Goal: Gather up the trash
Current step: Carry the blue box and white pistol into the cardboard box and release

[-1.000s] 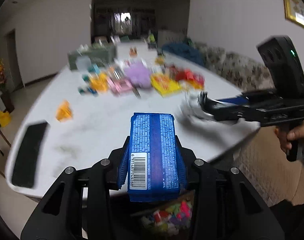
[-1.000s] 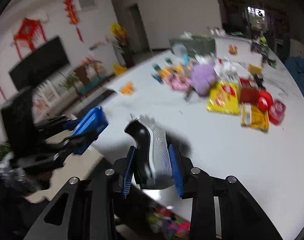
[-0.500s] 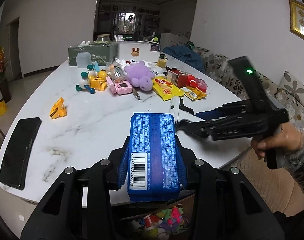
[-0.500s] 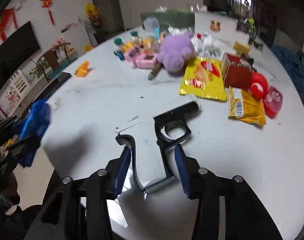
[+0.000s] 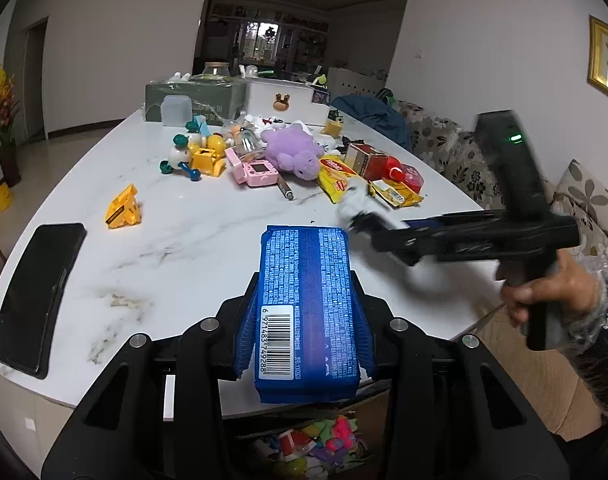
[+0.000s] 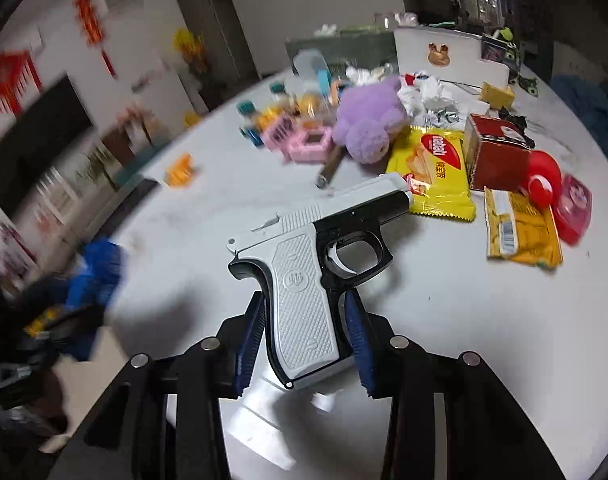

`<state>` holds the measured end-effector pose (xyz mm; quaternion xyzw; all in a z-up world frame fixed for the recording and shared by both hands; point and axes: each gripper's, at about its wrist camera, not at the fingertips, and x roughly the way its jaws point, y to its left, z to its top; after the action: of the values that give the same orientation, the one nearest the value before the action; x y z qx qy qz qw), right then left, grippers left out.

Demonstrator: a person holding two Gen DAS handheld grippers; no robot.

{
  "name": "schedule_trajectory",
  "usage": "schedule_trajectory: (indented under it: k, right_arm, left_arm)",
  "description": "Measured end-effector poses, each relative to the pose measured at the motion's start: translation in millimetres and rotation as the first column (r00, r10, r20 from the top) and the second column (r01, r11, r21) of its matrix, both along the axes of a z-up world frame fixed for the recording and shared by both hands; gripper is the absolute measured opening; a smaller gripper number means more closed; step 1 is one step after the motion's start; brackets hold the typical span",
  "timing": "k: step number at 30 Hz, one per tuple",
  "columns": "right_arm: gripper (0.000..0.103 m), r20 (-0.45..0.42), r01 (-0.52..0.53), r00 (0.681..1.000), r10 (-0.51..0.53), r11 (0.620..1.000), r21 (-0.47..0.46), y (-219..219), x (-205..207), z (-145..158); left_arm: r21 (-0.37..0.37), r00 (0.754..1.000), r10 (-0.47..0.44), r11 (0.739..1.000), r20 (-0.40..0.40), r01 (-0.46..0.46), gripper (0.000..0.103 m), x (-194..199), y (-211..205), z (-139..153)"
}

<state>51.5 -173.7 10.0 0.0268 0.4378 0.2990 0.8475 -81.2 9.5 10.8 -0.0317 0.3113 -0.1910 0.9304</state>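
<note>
Your left claw point(image 5: 304, 320) clamped on blue wrapped pack point(image 5: 307, 308), barcode up, held over near edge of white surface point(image 5: 191, 240)
Your right claw point(image 6: 304, 332) gripping toy pistol point(image 6: 316, 256) by grip, barrel toward yellow biscuit wrapper point(image 6: 436, 172)
Box of colourful scraps point(image 5: 316, 444) below surface edge

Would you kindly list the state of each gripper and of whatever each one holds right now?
left gripper: shut on the blue packet.
blue packet: clamped, barcode side up.
right gripper: shut on the toy pistol.
toy pistol: held by its grip above the table.
</note>
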Motion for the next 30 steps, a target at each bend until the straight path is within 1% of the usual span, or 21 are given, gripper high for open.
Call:
schedule_trajectory:
  k: [3, 5, 8, 10, 12, 13, 15, 16, 17, 18, 19, 20, 21, 22, 23, 24, 25, 26, 28, 29, 30]
  right_arm:
    - [0.04, 0.0, 0.0, 1.0, 0.0, 0.991, 0.13, -19, -18, 18]
    - [0.04, 0.007, -0.007, 1.0, 0.006, 0.982, 0.19, -34, -41, 33]
    - [0.04, 0.009, -0.061, 0.998, 0.061, 0.972, 0.225, -47, -84, 49]
    - [0.04, -0.02, -0.105, 0.993, 0.113, 0.965, 0.239, -54, -117, 51]
    - [0.04, -0.069, -0.141, 0.984, 0.162, 0.961, 0.239, -57, -149, 45]
    - [0.04, -0.105, -0.159, 0.977, 0.188, 0.959, 0.234, -58, -166, 37]
    - [0.04, -0.161, -0.172, 0.965, 0.209, 0.961, 0.215, -56, -182, 17]
    - [0.04, -0.198, -0.17, 0.957, 0.21, 0.965, 0.202, -54, -186, 4]
    - [0.04, -0.249, -0.164, 0.947, 0.205, 0.971, 0.176, -50, -186, -18]
    - [0.04, -0.272, -0.166, 0.941, 0.201, 0.975, 0.147, -46, -186, -33]
    - [0.041, -0.283, -0.177, 0.94, 0.188, 0.982, 0.062, -37, -181, -62]
    - [0.05, -0.287, -0.179, 0.942, 0.175, 0.984, 0.013, -32, -175, -83]
    - [0.064, -0.311, -0.189, 0.935, 0.17, 0.982, -0.03, -27, -166, -111]
    - [0.083, -0.334, -0.194, 0.929, 0.161, 0.979, -0.066, -23, -160, -131]
    - [0.076, -0.361, -0.198, 0.921, 0.145, 0.973, -0.115, -19, -151, -159]
    - [0.073, -0.388, -0.21, 0.91, 0.142, 0.968, -0.136, -18, -147, -175]
    - [0.066, -0.416, -0.205, 0.9, 0.131, 0.969, -0.138, -21, -144, -185]
    - [0.065, -0.418, -0.196, 0.899, 0.128, 0.973, -0.125, -25, -145, -182]
    - [0.065, -0.372, -0.205, 0.913, 0.169, 0.977, -0.061, -34, -152, -152]
    - [0.066, -0.313, -0.216, 0.93, 0.193, 0.976, -0.041, -40, -157, -122]
    - [0.069, -0.247, -0.221, 0.946, 0.212, 0.975, -0.012, -47, -161, -91]
  left_arm:
    - [0.03, 0.999, -0.028, 0.999, 0.023, 0.027, 0.04, -8, -10, 4]
    - [0.044, 0.998, -0.059, 0.997, 0.032, 0.057, 0.04, -16, -18, 9]
    - [0.094, 0.993, -0.116, 0.989, 0.037, 0.112, 0.04, -39, -28, 13]
    - [0.119, 0.986, -0.167, 0.979, 0.0, 0.165, 0.04, -58, -30, 10]
    - [0.134, 0.976, -0.212, 0.967, -0.057, 0.218, 0.04, -77, -31, 2]
    - [0.14, 0.969, -0.233, 0.96, -0.085, 0.243, 0.04, -84, -31, -3]
    - [0.17, 0.95, -0.272, 0.94, -0.153, 0.297, 0.04, -96, -36, -23]
    - [0.18, 0.944, -0.278, 0.934, -0.179, 0.309, 0.04, -96, -39, -31]
    - [0.195, 0.932, -0.285, 0.924, -0.225, 0.33, 0.04, -95, -42, -46]
    - [0.2, 0.917, -0.298, 0.914, -0.265, 0.354, 0.04, -92, -46, -60]
    - [0.208, 0.905, -0.304, 0.904, -0.299, 0.373, 0.045, -89, -49, -74]
    - [0.227, 0.895, -0.302, 0.894, -0.329, 0.385, 0.055, -84, -53, -89]
    - [0.268, 0.888, -0.285, 0.88, -0.362, 0.392, 0.082, -77, -57, -111]
    - [0.311, 0.891, -0.26, 0.87, -0.373, 0.384, 0.088, -72, -60, -127]
    - [0.346, 0.891, -0.237, 0.859, -0.386, 0.378, 0.088, -64, -61, -147]
    - [0.354, 0.883, -0.229, 0.853, -0.409, 0.385, 0.088, -60, -61, -158]
    - [0.369, 0.877, -0.205, 0.848, -0.435, 0.381, 0.087, -55, -59, -168]
    - [0.383, 0.88, -0.173, 0.851, -0.442, 0.36, 0.087, -52, -55, -171]
    - [0.333, 0.883, -0.191, 0.875, -0.428, 0.351, 0.087, -57, -44, -155]
    - [0.312, 0.891, -0.203, 0.885, -0.407, 0.345, 0.087, -61, -39, -142]
    - [0.286, 0.904, -0.218, 0.898, -0.368, 0.333, 0.087, -66, -31, -120]
